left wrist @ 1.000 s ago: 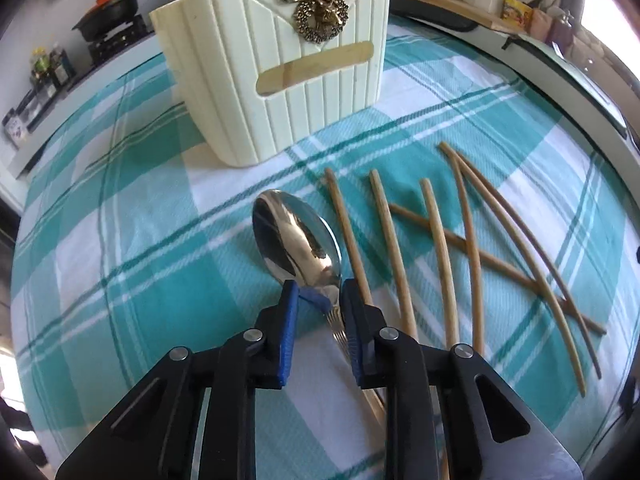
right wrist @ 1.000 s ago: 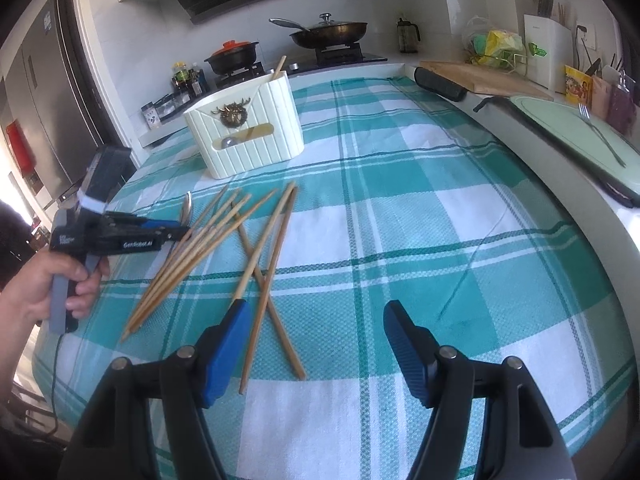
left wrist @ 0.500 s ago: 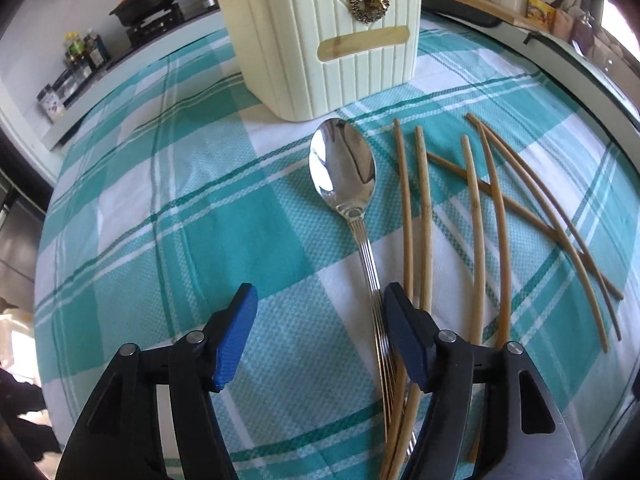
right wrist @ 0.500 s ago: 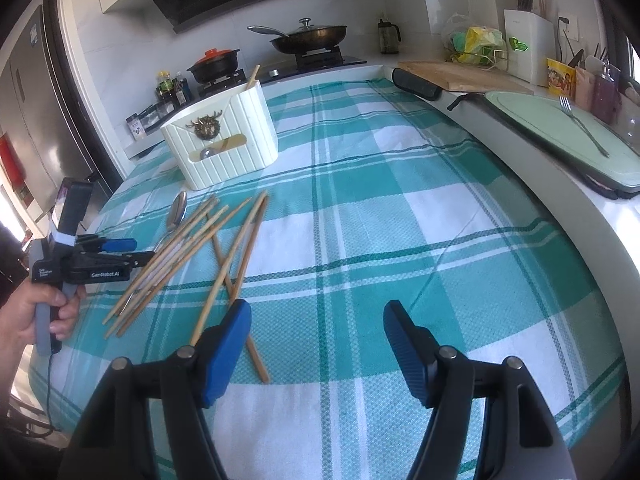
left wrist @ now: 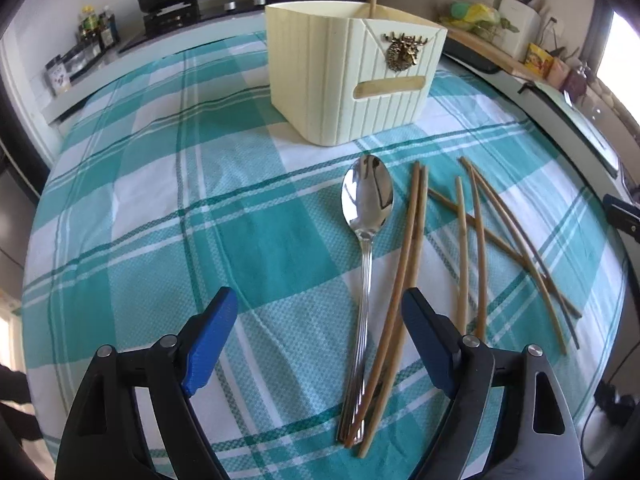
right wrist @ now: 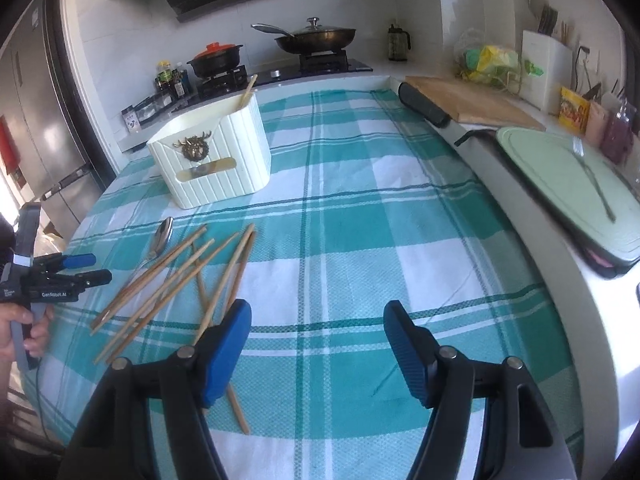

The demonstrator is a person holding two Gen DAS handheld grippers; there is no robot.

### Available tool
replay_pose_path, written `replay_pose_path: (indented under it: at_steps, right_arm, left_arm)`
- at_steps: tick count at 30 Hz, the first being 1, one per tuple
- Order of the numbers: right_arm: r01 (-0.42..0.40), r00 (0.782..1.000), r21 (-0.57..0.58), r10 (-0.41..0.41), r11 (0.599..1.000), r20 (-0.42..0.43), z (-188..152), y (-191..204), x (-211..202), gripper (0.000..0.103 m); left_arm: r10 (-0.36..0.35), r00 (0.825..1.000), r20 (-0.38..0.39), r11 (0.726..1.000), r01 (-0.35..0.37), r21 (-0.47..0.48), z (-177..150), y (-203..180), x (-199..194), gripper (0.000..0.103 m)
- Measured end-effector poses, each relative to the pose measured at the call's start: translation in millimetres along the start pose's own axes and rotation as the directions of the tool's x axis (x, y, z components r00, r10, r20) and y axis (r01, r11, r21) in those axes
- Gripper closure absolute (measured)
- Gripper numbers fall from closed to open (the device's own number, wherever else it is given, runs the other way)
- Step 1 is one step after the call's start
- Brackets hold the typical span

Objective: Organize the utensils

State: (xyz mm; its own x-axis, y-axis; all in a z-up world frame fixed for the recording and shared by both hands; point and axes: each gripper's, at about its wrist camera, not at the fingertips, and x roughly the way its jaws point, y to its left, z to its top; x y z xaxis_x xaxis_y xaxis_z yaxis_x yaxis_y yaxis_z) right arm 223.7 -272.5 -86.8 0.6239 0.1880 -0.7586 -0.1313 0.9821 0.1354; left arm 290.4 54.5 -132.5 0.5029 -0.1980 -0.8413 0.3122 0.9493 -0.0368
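While both grippers gape empty, only right wrist shows the hand (right wrist: pixel 18 332).

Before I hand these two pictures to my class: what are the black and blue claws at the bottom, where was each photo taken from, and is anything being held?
Each claw is a hand-held two-finger gripper with a camera looking along its fingers. One picture is from the left gripper, whose jaws have just been opening; the other is from the right gripper. Both are open and hold nothing. On the checked tablecloth lie a metal spoon and loose wooden chopsticks, in front of a cream utensil holder with one chopstick in it. The right view also shows the person's hand holding the left gripper.
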Motion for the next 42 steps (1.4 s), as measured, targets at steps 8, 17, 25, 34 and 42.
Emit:
replay_pose_path:
  at_steps: [8,17,25,34,42]
  right_arm:
    - [-0.213,0.95,-0.004,0.206,0.977,-0.234,19.9,35.5,83.7,0.065]
    - [-0.214,0.925,-0.061,0.183,0.975,-0.332,20.7,52.4,108.8,0.076]
    - [-0.169,0.929,-0.178,0.096,0.969,-0.357,29.3,74.5,117.4,0.076]
    - [-0.112,0.938,-0.306,-0.002,0.946,-0.348,32.8,91.1,123.8,0.078]
    - [-0.12,0.925,-0.307,-0.006,0.944,-0.379,43.1,94.5,132.1,0.077]
  left_arm:
    - [-0.014,0.999,-0.031,0.993,0.017,0.119,35.0,-12.7,36.9,0.018]
    - [0.006,0.999,-0.047,0.976,0.005,0.22,41.2,-18.7,62.8,0.018]
    - [-0.014,0.999,-0.041,0.985,0.021,0.169,50.2,-14.3,70.3,0.014]
    - [-0.006,1.0,-0.028,0.988,0.011,0.157,47.9,-16.6,69.6,0.016]
    - [-0.02,0.999,-0.027,0.99,0.023,0.136,46.9,-15.7,70.1,0.017]
